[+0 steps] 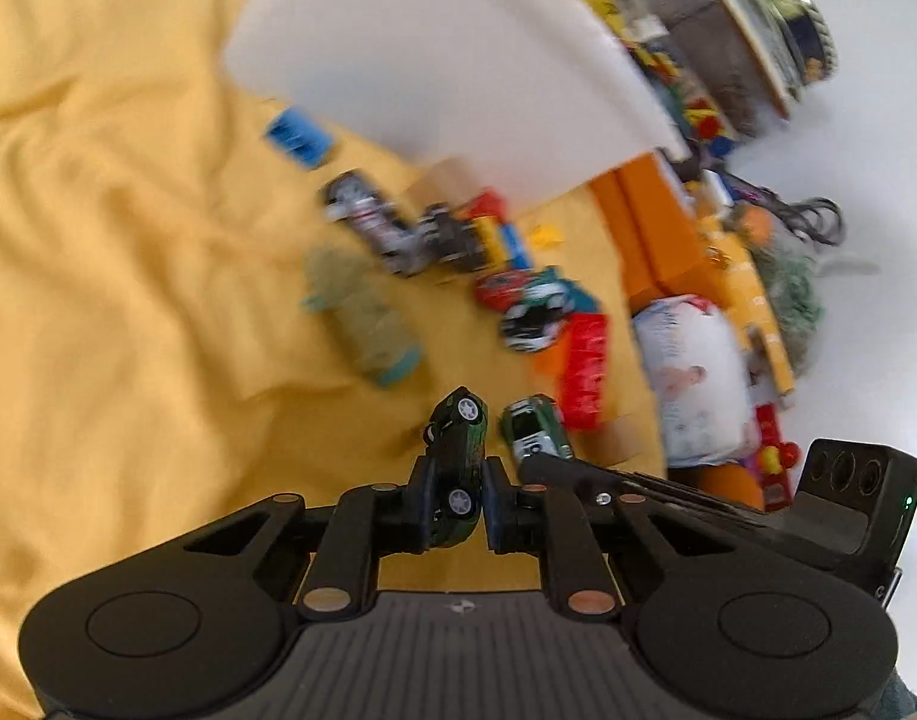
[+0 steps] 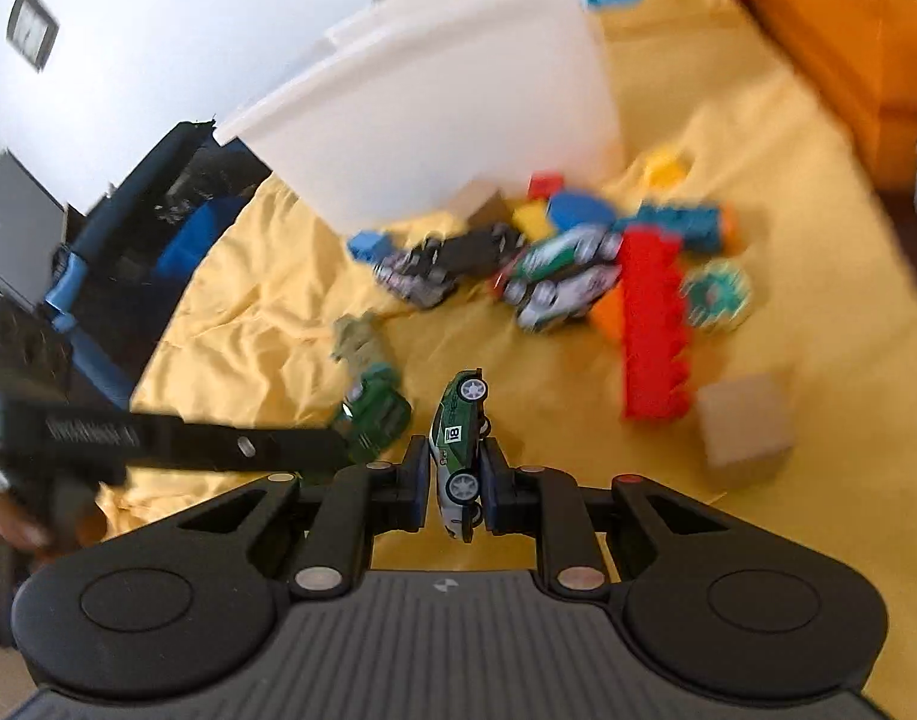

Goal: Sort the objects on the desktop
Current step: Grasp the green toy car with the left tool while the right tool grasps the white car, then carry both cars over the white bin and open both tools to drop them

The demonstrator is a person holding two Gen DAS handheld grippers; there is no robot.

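Pretty sure this was somebody's home, a kid's play corner or bedroom more than anything. The surface was draped in a wrinkled yellow cloth (image 1: pixel 128 252), looking more like a bedsheet than a proper desk cover. Toys were scattered all over it: a heap of little toy cars (image 2: pixel 554 276), a chunky red building brick (image 2: pixel 653 324), a plain wooden cube (image 2: pixel 746 426), plus a white plastic storage bin (image 1: pixel 434 60) sitting among them. Off to the side was a pile of picture books and tins (image 1: pixel 758 30) and a pack of wipes or diapers (image 1: pixel 695 378) against a plain white wall (image 1: pixel 878 180). Nothing lab-like about it.
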